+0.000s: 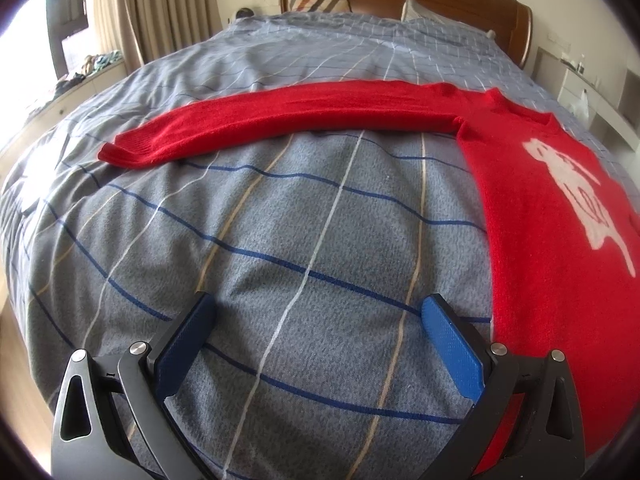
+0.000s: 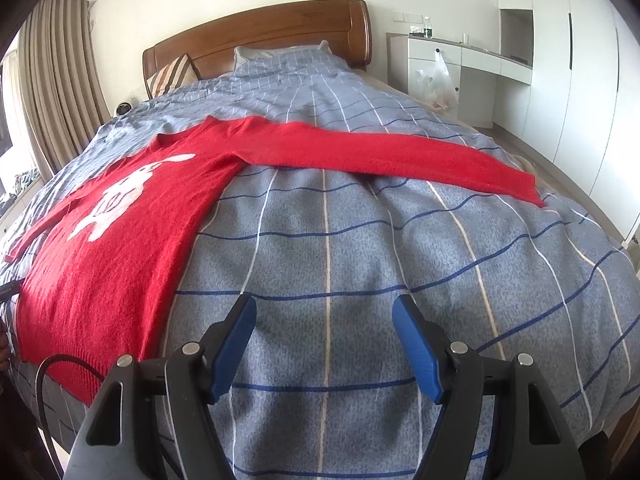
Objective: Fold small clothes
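Both sets of tongs sit at 6 o'clock in their own views, low over the quilt, nothing between the pads. Left gripper: jaws spread wide, blue pads angled outward, only bare checked quilt in the gap. Its right-hand finger sits just beside the sweater's side edge; whether it touches I cannot tell. Right gripper: jaws apart, narrower than the left, also over bare quilt, with the sweater hem near its left finger at 8 o'clock, not touching.

Red sweater lies flat, face up, white figure showing on the chest. In the left wrist view the body fills 3 to 4 o'clock; one sleeve runs straight out across the bed to a cuff at 9 o'clock. In the right wrist view the body sits at 8 to 9 o'clock and the other sleeve stretches to a cuff at 3 o'clock, close to the bed's side edge. Neckline points toward the headboard at 12.

Room: open quilt between each sleeve and each gripper, and more clear quilt beyond the sleeves up to the pillows. Curtain at 10 o'clock, white cabinets at 2 o'clock past a strip of floor. A black cable loops at 7 o'clock over the hem corner.
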Demonstrator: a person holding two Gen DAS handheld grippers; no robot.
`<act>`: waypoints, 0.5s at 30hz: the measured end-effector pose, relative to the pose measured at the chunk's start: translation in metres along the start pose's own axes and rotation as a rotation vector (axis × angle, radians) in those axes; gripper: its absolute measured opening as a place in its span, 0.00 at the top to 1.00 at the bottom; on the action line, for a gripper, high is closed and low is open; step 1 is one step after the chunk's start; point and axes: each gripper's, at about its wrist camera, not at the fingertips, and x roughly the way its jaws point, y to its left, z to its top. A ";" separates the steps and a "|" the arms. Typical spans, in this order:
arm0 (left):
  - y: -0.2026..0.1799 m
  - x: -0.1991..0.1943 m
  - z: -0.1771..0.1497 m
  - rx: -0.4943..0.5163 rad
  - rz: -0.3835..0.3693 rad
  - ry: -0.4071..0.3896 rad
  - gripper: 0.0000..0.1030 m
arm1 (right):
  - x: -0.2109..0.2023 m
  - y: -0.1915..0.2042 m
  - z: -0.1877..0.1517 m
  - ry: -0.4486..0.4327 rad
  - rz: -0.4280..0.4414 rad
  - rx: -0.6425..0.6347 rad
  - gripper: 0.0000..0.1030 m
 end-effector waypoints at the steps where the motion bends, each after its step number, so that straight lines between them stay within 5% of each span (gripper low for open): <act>1: 0.000 0.000 0.000 0.003 0.001 0.000 0.00 | 0.002 0.000 -0.001 0.007 0.000 0.003 0.31; 15: 0.002 -0.002 -0.001 -0.012 -0.032 0.000 0.00 | 0.011 0.002 -0.004 0.040 0.002 0.004 0.24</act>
